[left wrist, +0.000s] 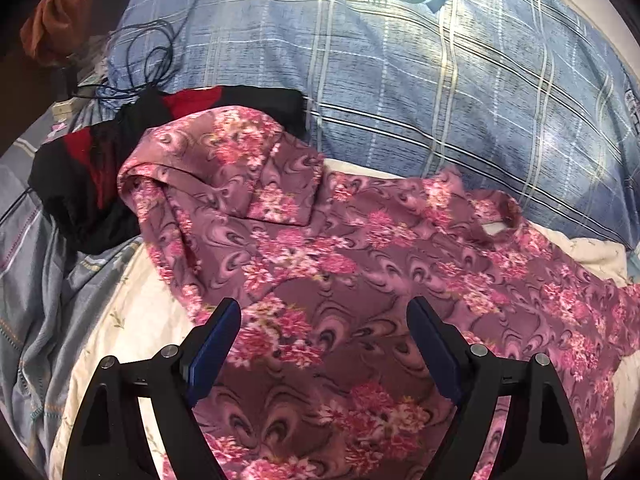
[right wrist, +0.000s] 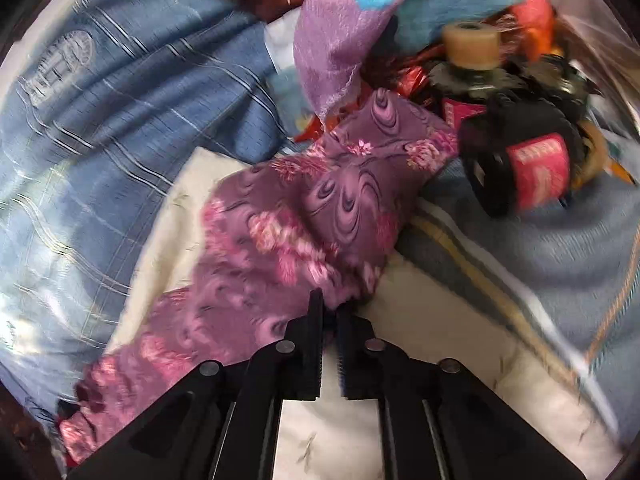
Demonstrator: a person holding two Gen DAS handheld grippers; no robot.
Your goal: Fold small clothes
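A purple garment with pink flowers (left wrist: 320, 240) lies spread and partly rumpled on a cream sheet (left wrist: 132, 320). My left gripper (left wrist: 323, 304) hovers over its near part with the jaws wide apart and nothing between them. In the right wrist view the same floral garment (right wrist: 280, 220) runs away from the gripper in a bunched strip. My right gripper (right wrist: 330, 306) has its jaws almost together, pinching the garment's near edge at the tips.
A blue plaid cover (left wrist: 400, 100) fills the far side. A black and red garment (left wrist: 92, 168) and a dark cable (left wrist: 148, 60) lie at the left. Black bottles with red labels (right wrist: 536, 168), a lilac cloth (right wrist: 340, 32) and a grey-blue striped blanket (right wrist: 540, 260) crowd the right.
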